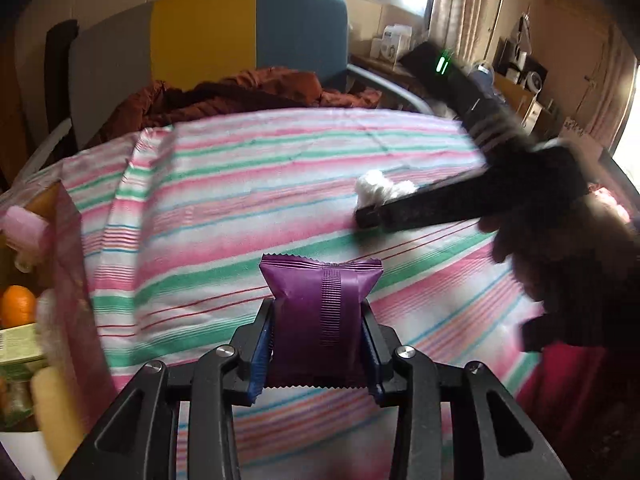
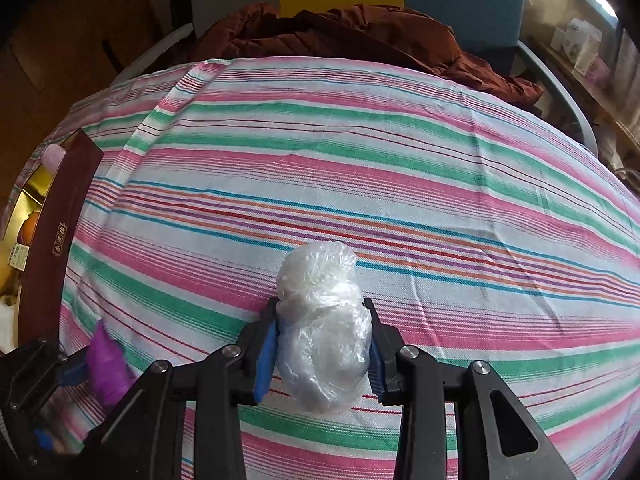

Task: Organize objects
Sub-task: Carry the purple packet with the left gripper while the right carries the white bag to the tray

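Observation:
My left gripper (image 1: 318,312) is shut on a purple snack packet (image 1: 320,312), held upright above the striped bedsheet (image 1: 240,184). My right gripper (image 2: 322,312) is shut on a wad of clear plastic wrap (image 2: 320,328) just over the sheet. In the left wrist view the right gripper (image 1: 368,214) shows blurred at the right, with the white wad (image 1: 378,190) at its tip. In the right wrist view the left gripper (image 2: 80,372) with the purple packet (image 2: 106,364) sits at the lower left.
A dark red box (image 2: 56,240) at the bed's left edge holds an orange (image 1: 16,306), a pink item (image 1: 24,228) and other packets. A rust-brown blanket (image 1: 248,92) is bunched at the far end before a grey, yellow and blue headboard (image 1: 204,32). Shelves with clutter (image 1: 516,68) stand at the right.

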`<state>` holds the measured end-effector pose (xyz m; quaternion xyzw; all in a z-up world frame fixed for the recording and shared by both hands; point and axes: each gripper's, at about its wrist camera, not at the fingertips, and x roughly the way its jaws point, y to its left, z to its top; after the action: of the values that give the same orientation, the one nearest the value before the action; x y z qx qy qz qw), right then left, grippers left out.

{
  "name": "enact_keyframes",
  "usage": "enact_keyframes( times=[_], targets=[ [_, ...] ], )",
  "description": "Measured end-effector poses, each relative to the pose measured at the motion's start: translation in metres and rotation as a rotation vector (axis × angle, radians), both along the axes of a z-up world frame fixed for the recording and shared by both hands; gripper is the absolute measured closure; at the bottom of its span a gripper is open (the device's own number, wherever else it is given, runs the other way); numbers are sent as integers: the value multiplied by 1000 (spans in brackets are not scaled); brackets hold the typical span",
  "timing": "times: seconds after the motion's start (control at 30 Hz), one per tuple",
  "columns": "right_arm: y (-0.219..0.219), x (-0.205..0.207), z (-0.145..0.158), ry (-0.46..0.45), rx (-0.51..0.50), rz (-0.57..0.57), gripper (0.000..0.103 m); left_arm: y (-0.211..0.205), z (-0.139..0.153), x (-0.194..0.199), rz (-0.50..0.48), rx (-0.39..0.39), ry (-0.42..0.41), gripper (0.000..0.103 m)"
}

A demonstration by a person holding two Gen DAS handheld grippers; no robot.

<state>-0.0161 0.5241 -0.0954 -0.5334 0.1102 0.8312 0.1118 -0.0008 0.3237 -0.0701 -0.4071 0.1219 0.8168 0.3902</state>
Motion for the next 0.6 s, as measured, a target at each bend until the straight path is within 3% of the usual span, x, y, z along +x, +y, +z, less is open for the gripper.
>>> enact_keyframes(
  times=[0.17,0.33,0.6],
  targets=[
    [-10,0,5,-11,10,4,65,-34,28,2,19,38,14,65],
    [-47,-6,25,11,28,61,65,-74,52,-1,71,77,51,65],
    [-136,-11,72,145,-5,168,65,-168,74,-39,294,147,52,65]
  ],
)
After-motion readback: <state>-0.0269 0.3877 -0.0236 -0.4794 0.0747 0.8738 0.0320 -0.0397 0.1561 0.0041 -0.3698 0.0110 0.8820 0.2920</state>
